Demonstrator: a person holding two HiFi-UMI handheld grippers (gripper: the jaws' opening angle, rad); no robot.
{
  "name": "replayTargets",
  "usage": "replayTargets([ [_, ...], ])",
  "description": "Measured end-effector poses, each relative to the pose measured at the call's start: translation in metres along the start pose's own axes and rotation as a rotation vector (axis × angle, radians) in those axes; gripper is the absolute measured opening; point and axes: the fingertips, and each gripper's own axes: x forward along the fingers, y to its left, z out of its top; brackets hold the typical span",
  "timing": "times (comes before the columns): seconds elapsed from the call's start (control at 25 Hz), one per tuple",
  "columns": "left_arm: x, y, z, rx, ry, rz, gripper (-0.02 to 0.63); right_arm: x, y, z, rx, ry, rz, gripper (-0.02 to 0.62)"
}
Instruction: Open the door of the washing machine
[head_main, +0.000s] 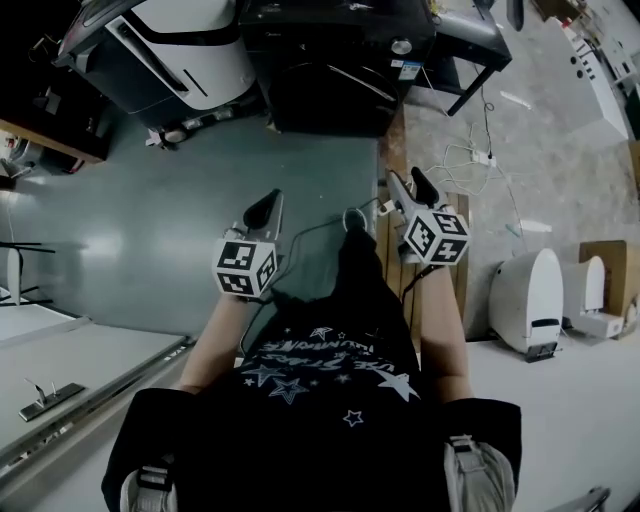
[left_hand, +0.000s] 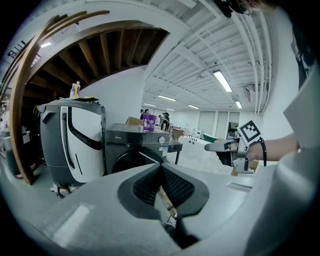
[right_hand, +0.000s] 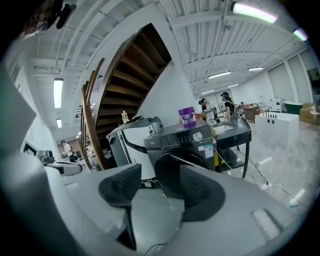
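- Nearest the head camera: my operator's black shirt with a star print fills the bottom of the head view. Both bare forearms reach forward from it.
- The left gripper is held out in front of the body, and its marker cube faces the camera. In its own view the two pads meet at the tips. The jaws are closed with nothing between them.
- The right gripper is level with the left and well apart from it. In its own view the jaws stand wide, with only empty air between the pads.
- The washing machine, dark grey, stands on the grey floor ahead of both grippers. Neither gripper touches it.
- The door is a round dark panel on the front of the machine. It looks flush and closed. The right gripper view frames it in the gap between the jaws.
- A purple container sits upright on top of the machine.
- A white appliance stands just beside the machine on one side. A black table stands just beside it on the other.
- White cables lie on the floor near the table.
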Motion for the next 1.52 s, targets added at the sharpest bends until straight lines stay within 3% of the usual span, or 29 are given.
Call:
replayTargets([
  [0.52,0.188,0.037,0.020,-0.021,0.147,0.057,0.011,0.178,-0.129,0.017,0.019,0.158,0.016,0.249],
  [0.84,0.282,0.055,0.012,-0.083,0.231,0.075,0.011,0.266,-0.186,0.007,-0.012,0.254,0.039,0.249],
  [1.2,0.353,0.075,-0.012,-0.158,0.266,0.091,0.011,0.355,-0.229,-0.020,-0.071,0.334,0.052,0.249],
  [1.52,0.372,0.092,-0.045,-0.207,0.303,0.126,0.011,0.413,-0.246,-0.050,-0.165,0.368,0.064,0.249],
])
